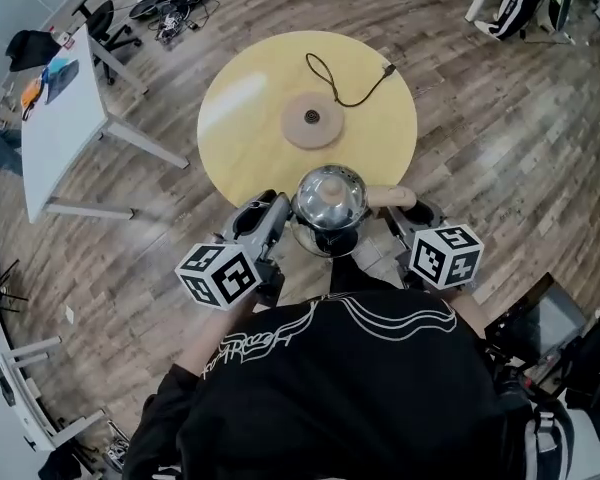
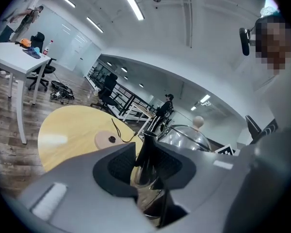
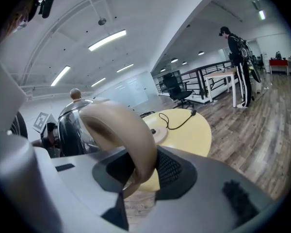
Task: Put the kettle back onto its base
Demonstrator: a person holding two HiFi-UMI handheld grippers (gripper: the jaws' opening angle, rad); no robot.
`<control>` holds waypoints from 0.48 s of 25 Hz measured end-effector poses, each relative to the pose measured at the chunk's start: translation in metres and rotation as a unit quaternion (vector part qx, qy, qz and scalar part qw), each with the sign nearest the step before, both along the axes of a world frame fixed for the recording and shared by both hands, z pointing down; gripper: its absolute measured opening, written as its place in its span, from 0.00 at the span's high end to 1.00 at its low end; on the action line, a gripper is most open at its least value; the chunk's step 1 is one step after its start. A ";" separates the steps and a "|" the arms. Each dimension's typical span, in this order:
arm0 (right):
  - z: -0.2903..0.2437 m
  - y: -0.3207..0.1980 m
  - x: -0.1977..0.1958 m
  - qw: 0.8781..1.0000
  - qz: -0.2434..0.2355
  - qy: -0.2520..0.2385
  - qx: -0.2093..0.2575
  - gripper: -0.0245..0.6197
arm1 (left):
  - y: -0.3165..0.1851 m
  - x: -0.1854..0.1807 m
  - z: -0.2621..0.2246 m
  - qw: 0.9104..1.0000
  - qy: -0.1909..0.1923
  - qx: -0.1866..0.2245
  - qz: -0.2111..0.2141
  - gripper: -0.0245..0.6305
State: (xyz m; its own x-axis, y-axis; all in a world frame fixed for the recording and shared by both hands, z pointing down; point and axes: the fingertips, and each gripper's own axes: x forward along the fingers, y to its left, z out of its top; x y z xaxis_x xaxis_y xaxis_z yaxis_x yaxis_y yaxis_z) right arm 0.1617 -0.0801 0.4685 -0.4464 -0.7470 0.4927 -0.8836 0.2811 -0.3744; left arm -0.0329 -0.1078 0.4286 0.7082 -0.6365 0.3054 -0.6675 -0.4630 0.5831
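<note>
A shiny steel kettle (image 1: 329, 203) with a beige handle hangs over the near edge of the round yellow table (image 1: 240, 118). My left gripper (image 1: 280, 216) is shut on its dark spout (image 2: 148, 149), with the glass lid (image 2: 184, 134) just beyond. My right gripper (image 1: 394, 214) is shut on the curved beige handle (image 3: 128, 130), which runs between its pads; the kettle body (image 3: 72, 125) sits to the left. The round wooden-coloured base (image 1: 312, 120) lies at the table's middle, farther away than the kettle, and shows as base (image 2: 109, 140) and base (image 3: 153, 130) in the gripper views.
A black cord (image 1: 345, 83) runs from the base to the table's far right. A white desk (image 1: 60, 118) and an office chair (image 1: 105, 23) stand at the left on the wood floor. A person (image 3: 237, 47) stands far off by a table.
</note>
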 end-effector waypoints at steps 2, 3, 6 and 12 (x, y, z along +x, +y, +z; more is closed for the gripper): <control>0.004 -0.040 0.002 1.000 -0.014 0.004 -0.002 0.77 | -0.037 0.002 0.004 1.000 -0.001 -0.001 -0.008 0.81; 0.006 -0.058 0.003 1.000 -0.020 0.006 -0.004 0.77 | -0.054 0.003 0.005 1.000 -0.003 0.001 -0.012 0.81; 0.013 -0.109 0.006 0.999 -0.039 0.013 -0.005 0.77 | -0.099 0.007 0.008 1.000 -0.012 0.016 -0.017 0.81; 0.029 -0.186 0.006 0.998 -0.062 0.025 -0.011 0.77 | -0.168 0.009 0.017 0.998 -0.028 0.039 -0.029 0.81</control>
State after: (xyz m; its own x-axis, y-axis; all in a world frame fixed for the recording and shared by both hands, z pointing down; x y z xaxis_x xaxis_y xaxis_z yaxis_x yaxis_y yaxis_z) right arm 0.1673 -0.2663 0.4975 -0.5089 -0.6764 0.5324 -0.8604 0.3820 -0.3373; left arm -0.0237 -0.2761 0.4458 0.6520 -0.7001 0.2910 -0.7256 -0.4647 0.5075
